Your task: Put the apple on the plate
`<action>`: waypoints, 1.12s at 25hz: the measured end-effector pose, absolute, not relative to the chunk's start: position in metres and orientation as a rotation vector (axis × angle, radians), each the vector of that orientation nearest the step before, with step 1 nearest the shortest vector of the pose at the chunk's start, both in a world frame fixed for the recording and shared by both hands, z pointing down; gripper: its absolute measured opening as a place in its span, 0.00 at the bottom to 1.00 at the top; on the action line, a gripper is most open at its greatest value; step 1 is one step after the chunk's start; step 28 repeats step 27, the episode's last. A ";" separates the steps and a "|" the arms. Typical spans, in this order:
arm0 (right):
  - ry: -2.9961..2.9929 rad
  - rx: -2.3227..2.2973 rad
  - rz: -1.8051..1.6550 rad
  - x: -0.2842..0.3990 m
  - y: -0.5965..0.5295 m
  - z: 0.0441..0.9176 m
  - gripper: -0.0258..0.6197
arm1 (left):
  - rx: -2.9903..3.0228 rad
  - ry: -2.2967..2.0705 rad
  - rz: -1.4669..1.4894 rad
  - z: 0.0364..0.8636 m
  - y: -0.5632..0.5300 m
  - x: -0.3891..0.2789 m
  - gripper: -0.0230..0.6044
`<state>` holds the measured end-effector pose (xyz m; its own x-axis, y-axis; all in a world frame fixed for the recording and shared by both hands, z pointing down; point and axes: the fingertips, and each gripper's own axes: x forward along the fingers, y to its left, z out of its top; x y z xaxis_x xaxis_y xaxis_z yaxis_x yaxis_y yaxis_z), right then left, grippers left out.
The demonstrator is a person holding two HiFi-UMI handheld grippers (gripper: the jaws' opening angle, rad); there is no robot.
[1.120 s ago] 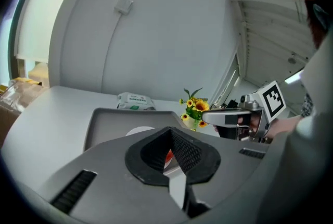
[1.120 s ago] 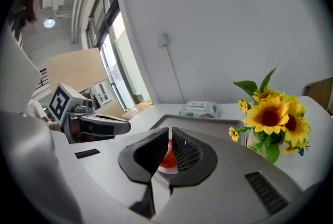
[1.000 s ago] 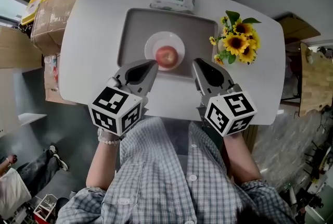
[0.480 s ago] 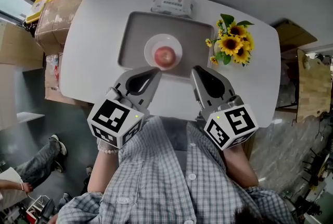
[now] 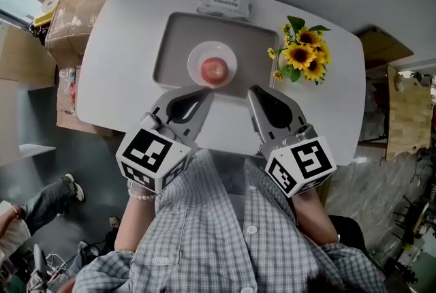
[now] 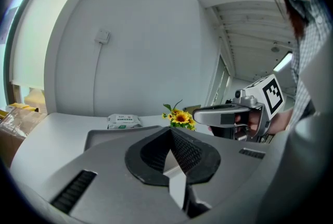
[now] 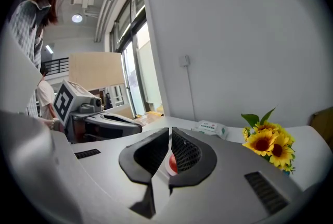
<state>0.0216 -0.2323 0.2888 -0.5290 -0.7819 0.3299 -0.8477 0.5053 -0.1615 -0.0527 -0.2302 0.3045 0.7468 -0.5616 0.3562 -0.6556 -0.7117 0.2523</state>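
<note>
Head view: the apple (image 5: pixel 215 69) already sits on the white plate (image 5: pixel 212 63) in the grey tray (image 5: pixel 178 39). My 2 tongs, left gripper (image 5: pixel 204 94) and right gripper (image 5: pixel 255 91), hover over the near edge of the table (image 5: pixel 122 80), apart from the fruit.

Left gripper view: the jaws are clenched tip to tip, with nothing between them.

Right gripper view: the jaws are closed to a sliver and empty, and the apple shows red far beyond the gap.

I judge the placing done. The next move only calls for both tongs to stay clear of the tray.

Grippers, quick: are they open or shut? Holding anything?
Left gripper: shut, holding nothing.
Right gripper: shut, holding nothing; the apple sits on the plate.
</note>
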 end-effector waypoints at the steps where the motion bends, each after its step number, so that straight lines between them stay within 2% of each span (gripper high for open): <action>1: -2.536 1.390 0.446 0.021 -0.232 0.289 0.09 | 2.584 -0.936 0.361 0.304 -0.230 -0.053 0.05; 28: -2.508 1.313 0.404 0.015 -0.234 0.298 0.09 | 2.545 -0.903 0.407 0.317 -0.229 -0.049 0.05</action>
